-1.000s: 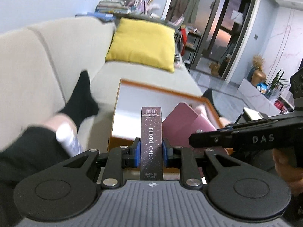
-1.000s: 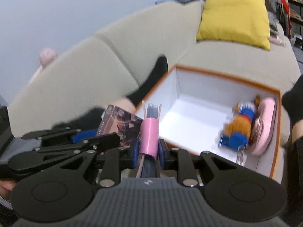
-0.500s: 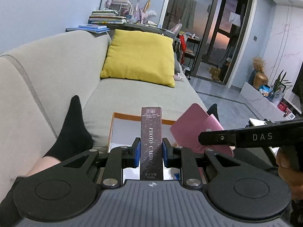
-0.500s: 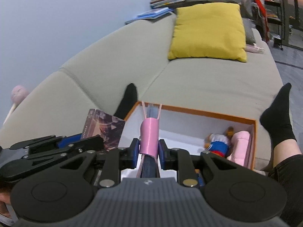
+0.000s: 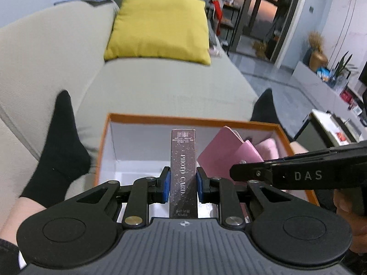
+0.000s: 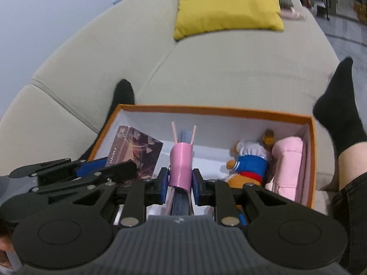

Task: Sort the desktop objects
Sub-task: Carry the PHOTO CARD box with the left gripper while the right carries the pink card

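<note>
Your left gripper point(image 5: 183, 184) is clamped on the photo card box point(image 5: 183, 171) and your right gripper point(image 6: 180, 182) on the pink notebook point(image 6: 181, 167), both long axes pointing forward over the orange box point(image 6: 311, 160) directly below.

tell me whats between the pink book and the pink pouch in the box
A plush bear in blue and white lies between the pink book and pink pouch; the right wrist view shows it.
</note>
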Tool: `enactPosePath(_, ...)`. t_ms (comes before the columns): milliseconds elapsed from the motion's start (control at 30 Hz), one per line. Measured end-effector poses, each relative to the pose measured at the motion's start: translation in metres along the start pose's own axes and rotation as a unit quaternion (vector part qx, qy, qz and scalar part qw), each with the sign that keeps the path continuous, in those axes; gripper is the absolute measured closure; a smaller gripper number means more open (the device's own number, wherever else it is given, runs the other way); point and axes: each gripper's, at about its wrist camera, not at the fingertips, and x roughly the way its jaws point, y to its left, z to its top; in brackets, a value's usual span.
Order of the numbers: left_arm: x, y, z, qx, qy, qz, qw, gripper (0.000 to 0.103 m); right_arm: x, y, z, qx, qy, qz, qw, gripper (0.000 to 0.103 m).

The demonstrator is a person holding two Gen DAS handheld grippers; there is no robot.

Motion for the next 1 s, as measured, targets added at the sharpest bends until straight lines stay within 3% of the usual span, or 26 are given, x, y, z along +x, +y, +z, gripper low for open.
enactPosePath(467, 0.04, 0.009, 0.006, -0.01, 0.042, -0.013, 0.999, 0.078, 0.03, -0.028, 0.011, 0.048, 0.037, -0.023, 0.998, 0.08)
enactPosePath(867, 0.063, 0.004, 0.009, -0.014, 0.061, -0.001, 0.998, 0.078, 0.06, -0.026, 0.01, 0.088, 0.051, -0.06, 0.993, 0.081)
enactPosePath(1000, 0.071, 0.007, 0.011, -0.024, 0.071, 0.009, 0.9971, 0.078, 0.064, -0.032, 0.007, 0.102, 0.051, -0.05, 0.992, 0.078)
